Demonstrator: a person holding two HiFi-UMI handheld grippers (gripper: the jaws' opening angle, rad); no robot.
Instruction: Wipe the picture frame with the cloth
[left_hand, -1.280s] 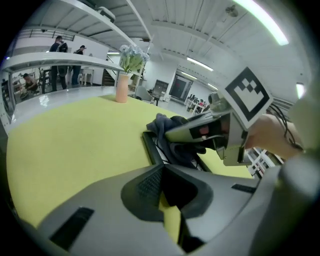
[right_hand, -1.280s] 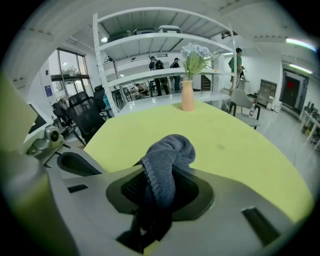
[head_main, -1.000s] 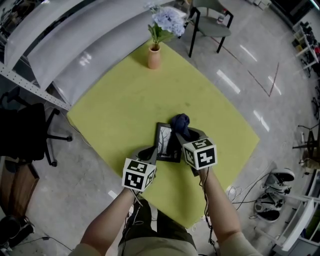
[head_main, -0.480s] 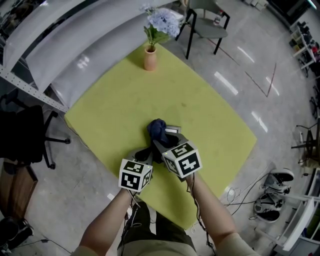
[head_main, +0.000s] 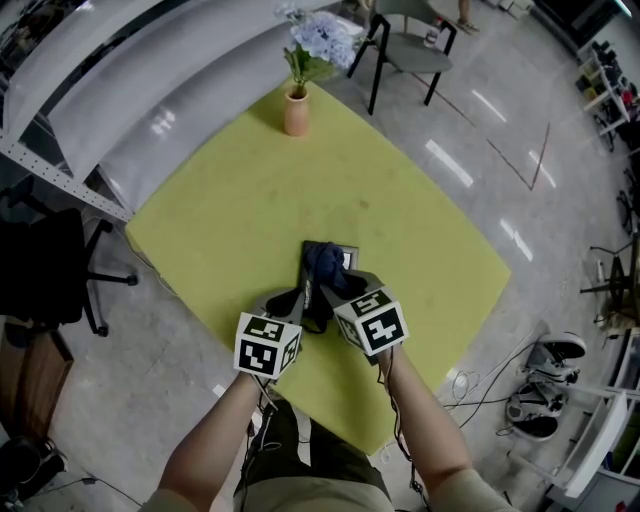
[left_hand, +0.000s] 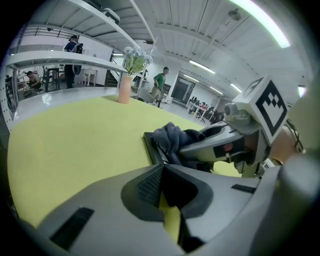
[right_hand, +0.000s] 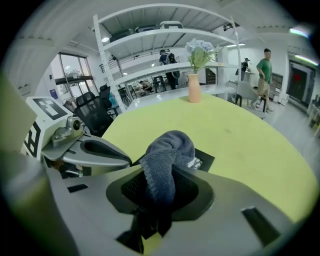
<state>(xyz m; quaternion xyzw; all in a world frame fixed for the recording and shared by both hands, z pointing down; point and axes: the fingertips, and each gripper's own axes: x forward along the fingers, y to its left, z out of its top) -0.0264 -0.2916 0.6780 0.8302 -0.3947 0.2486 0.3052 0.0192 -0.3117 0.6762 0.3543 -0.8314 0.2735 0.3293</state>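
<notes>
My right gripper (right_hand: 159, 196) clamps the cloth (right_hand: 167, 150) atop the picture frame (right_hand: 204, 159), which runs lengthwise straight ahead; my left gripper (left_hand: 165, 189) has its jaws together, empty.

cloth (head_main: 326, 263) slid leftward over picture frame (head_main: 348, 257)

Head view looks steeply down on the bench (head_main: 230, 200) from well above. Each gripper view sits low and close over the bench top, facing across it toward the vase (head_main: 295, 112). All three views share the picture frame (right_hand: 204, 159), vase and bench.
</notes>
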